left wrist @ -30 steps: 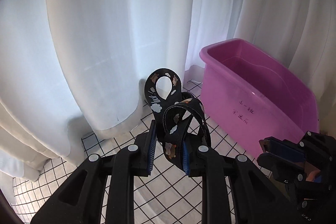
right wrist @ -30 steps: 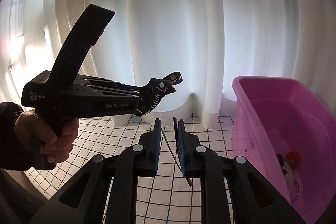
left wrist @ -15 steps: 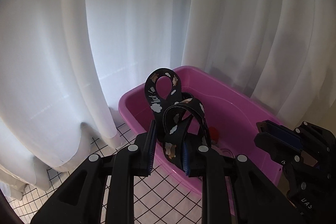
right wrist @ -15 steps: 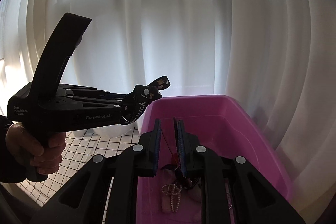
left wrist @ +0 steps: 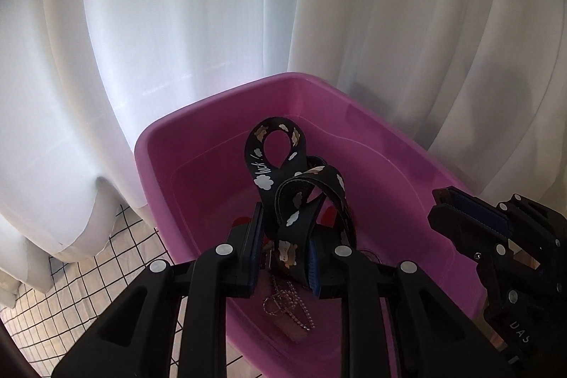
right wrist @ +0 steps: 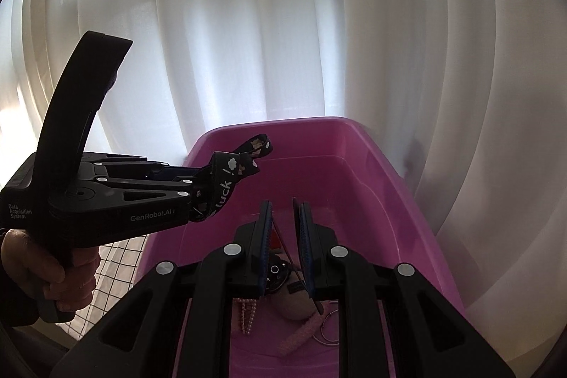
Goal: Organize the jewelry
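My left gripper (left wrist: 285,232) is shut on a looped black strap (left wrist: 273,162) printed with white clouds and the word "luck". It holds the strap above the open pink tub (left wrist: 170,144). The same gripper (right wrist: 193,195) and strap (right wrist: 230,172) show at the left of the right wrist view, over the tub's near left rim (right wrist: 198,144). My right gripper (right wrist: 283,229) is nearly shut on a thin dark stick (right wrist: 290,261) that slants down into the tub. On the tub floor lie a pearl string (right wrist: 246,314), a black watch (right wrist: 274,273), a metal ring (right wrist: 327,330) and a bead chain (left wrist: 287,303).
White curtains (right wrist: 283,41) hang close behind and beside the tub. The tub stands on a white cloth with a black grid (left wrist: 88,286). The person's hand (right wrist: 46,275) grips the left gripper's handle. The right gripper's body (left wrist: 496,243) shows at the right of the left wrist view.
Both grippers have swung to the right, from above the gridded cloth to above the pink tub. The strap and the stick stay held. The tub's contents have come into view.
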Demonstrator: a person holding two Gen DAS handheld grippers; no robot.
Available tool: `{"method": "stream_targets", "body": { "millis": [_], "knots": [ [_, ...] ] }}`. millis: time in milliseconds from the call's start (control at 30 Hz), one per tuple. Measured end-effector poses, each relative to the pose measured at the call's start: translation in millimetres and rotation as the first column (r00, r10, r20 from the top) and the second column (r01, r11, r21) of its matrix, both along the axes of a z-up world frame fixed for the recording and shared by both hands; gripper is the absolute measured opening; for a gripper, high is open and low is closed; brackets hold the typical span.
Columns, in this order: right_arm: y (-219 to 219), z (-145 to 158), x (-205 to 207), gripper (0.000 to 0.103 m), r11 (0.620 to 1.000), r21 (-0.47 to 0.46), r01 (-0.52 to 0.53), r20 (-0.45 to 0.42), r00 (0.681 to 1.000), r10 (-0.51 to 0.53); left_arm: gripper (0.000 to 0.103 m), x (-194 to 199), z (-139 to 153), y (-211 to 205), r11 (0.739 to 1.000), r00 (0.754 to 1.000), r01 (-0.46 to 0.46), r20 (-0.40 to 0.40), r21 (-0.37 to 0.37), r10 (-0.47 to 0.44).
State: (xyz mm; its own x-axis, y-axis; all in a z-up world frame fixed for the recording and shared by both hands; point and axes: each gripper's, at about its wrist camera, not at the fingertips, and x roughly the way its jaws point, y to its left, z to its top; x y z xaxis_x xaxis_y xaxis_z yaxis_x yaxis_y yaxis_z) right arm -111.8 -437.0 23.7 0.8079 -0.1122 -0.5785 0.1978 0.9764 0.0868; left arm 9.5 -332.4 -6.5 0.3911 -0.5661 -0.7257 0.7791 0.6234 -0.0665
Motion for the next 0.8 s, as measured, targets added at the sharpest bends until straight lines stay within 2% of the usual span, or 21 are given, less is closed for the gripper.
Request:
{"method": "stream_targets", "body": {
  "millis": [433, 533, 567, 600, 633, 667, 700, 800],
  "knots": [
    [-12, -15, 21, 0.016, 0.999, 0.049, -0.010, -0.047, 0.999, 0.013, 0.021, 3, -20, -15, 0.998, 0.998, -0.053, -0.027, 0.043, 0.054],
    [-16, -19, 25, 0.025, 0.998, 0.060, -0.004, -0.055, 0.998, 0.007, 0.025, 6, -23, -17, 0.996, 0.997, -0.072, -0.030, 0.057, 0.073],
    [-17, -18, 25, 0.030, 0.998, 0.058, 0.004, -0.051, 0.999, -0.001, 0.036, 7, -24, -17, 0.995, 0.996, -0.078, -0.036, 0.057, 0.080],
    [-18, -17, 25, 0.036, 0.998, 0.056, 0.010, -0.047, 0.999, -0.007, 0.051, 8, -24, -17, 0.995, 0.995, -0.084, -0.041, 0.053, 0.087],
    [-18, -16, 24, 0.042, 0.998, 0.054, 0.013, -0.042, 0.999, -0.011, 0.073, 8, -23, -15, 0.994, 0.995, -0.095, -0.037, 0.047, 0.097],
    [-19, -15, 23, 0.059, 0.999, 0.050, 0.019, -0.038, 0.999, -0.017, 0.080, 8, -20, -12, 0.994, 0.994, -0.109, -0.027, 0.032, 0.110],
    [-19, -15, 23, 0.066, 0.999, 0.044, 0.027, -0.033, 0.999, -0.026, 0.084, 7, -17, -9, 0.993, 0.993, -0.119, -0.016, 0.014, 0.119],
    [-21, -13, 23, 0.070, 0.998, 0.050, 0.040, -0.032, 0.999, -0.039, 0.084, 7, -11, -6, 0.991, 0.991, -0.130, -0.010, 0.005, 0.130]
  ]
}}
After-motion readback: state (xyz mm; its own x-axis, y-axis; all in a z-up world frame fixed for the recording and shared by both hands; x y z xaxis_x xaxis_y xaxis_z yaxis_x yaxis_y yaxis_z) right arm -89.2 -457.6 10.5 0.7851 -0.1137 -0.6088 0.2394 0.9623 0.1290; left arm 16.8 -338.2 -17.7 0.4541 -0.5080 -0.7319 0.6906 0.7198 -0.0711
